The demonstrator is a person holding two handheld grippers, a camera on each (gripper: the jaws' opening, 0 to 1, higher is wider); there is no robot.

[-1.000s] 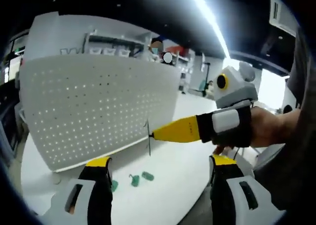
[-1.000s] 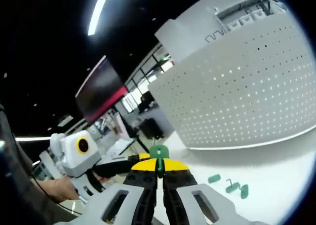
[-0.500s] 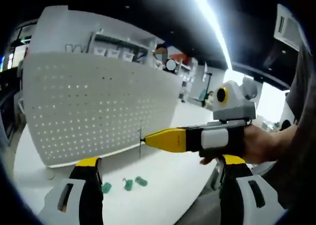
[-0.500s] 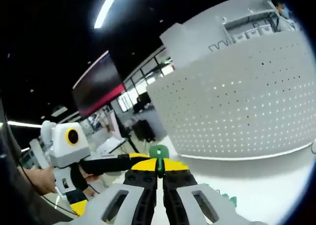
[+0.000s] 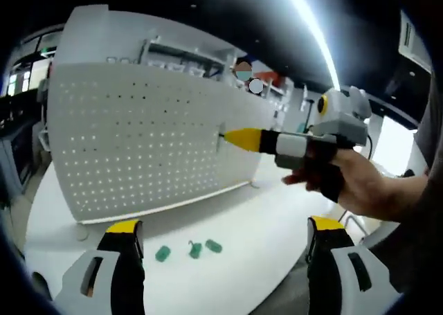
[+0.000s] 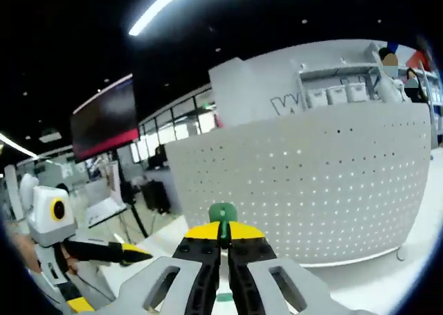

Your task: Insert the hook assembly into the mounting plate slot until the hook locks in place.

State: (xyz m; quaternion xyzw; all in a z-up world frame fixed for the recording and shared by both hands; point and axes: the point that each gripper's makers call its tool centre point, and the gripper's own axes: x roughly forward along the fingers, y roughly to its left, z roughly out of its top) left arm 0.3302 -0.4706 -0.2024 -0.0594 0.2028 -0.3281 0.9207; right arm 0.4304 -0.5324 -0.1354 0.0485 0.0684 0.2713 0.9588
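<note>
The white perforated mounting plate stands upright on the white table. In the left gripper view my right gripper reaches in from the right, held by a hand, its yellow tips at the plate's face. It is shut on a thin hook assembly, whose end meets the plate. In the right gripper view the hook's green head sticks up between the shut jaws, facing the plate. My left gripper hangs open and empty over the table; it appears at the left.
Three loose green hooks lie on the table in front of the plate. The table's round edge runs close below my left gripper. White shelving stands behind the plate, with people farther back.
My right gripper has risen and moved forward with the hook, from low above the table to the plate's face. The left gripper stays open and has shifted only slightly.
</note>
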